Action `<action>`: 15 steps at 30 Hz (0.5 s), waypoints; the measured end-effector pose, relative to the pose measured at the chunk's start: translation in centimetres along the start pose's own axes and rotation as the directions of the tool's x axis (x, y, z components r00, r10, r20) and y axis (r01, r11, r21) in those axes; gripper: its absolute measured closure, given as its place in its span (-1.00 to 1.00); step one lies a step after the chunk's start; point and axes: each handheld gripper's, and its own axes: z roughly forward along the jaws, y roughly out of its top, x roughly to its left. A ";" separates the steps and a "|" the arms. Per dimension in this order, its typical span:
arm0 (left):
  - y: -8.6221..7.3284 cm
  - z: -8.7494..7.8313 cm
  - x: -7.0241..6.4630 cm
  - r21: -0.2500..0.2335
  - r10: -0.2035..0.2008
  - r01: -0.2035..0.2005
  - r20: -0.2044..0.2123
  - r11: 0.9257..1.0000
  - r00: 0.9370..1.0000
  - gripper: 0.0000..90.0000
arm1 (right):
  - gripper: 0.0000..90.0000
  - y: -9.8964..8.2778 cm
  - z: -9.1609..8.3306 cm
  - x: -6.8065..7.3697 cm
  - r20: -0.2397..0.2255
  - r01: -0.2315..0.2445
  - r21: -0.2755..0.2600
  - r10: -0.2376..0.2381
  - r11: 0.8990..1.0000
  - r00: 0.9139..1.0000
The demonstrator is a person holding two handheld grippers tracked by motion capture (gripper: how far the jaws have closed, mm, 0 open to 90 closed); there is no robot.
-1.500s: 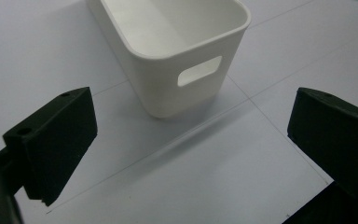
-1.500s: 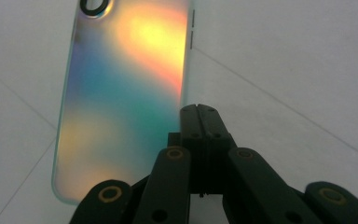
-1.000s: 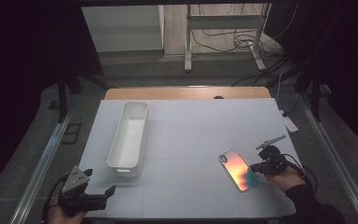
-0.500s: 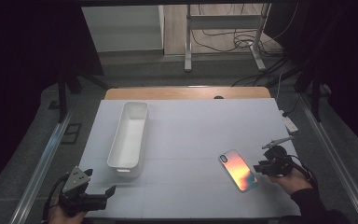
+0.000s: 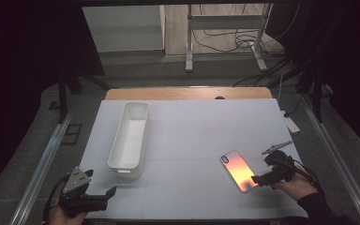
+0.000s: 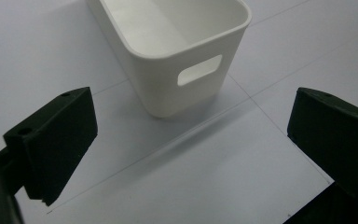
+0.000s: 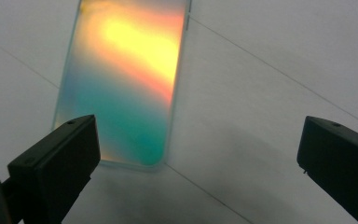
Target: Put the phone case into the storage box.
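White bin [image 5: 130, 139] sits left of the iridescent phone [image 5: 238, 170]; right claw [image 5: 258, 179] gapes beside the phone, left claw [image 5: 104, 197] gapes before the bin

Ahead of the left gripper [image 5: 104, 196], its fingers [image 6: 51, 140] spread wide with bare table [image 5: 192, 136] between them, the white bin [image 6: 177, 51] stands close in front, its handle end facing them. The right gripper [image 5: 262, 178] also has its fingers [image 7: 58, 163] wide apart; the phone [image 7: 126, 84] lies flat just ahead of one finger, with open table before the other.
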 end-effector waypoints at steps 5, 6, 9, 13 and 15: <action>0.0 0.0 0.0 0.000 0.001 -0.001 0.000 1.000 1.000 -0.95 | -1.00 0.5 -0.3 0.5 -0.020 0.013 -0.009 -0.014 1.000 1.000; 0.0 0.0 0.0 0.000 0.000 0.000 0.000 1.000 1.000 -0.95 | -1.00 0.6 -0.3 0.6 -0.022 0.018 -0.006 -0.018 1.000 1.000; 0.0 0.0 0.0 0.000 0.000 0.000 0.000 1.000 1.000 -0.95 | -1.00 1.0 -0.4 1.0 -0.029 0.027 0.006 -0.027 1.000 0.999; 0.0 0.0 0.0 0.000 0.001 -0.001 0.000 1.000 1.000 -0.95 | -1.00 1.6 -0.4 1.4 -0.033 0.017 0.012 -0.016 1.000 0.999; 0.0 0.0 0.0 0.000 0.000 0.000 0.000 1.000 1.000 -0.95 | -1.00 1.9 -0.4 1.6 -0.030 0.016 0.012 -0.016 1.000 0.999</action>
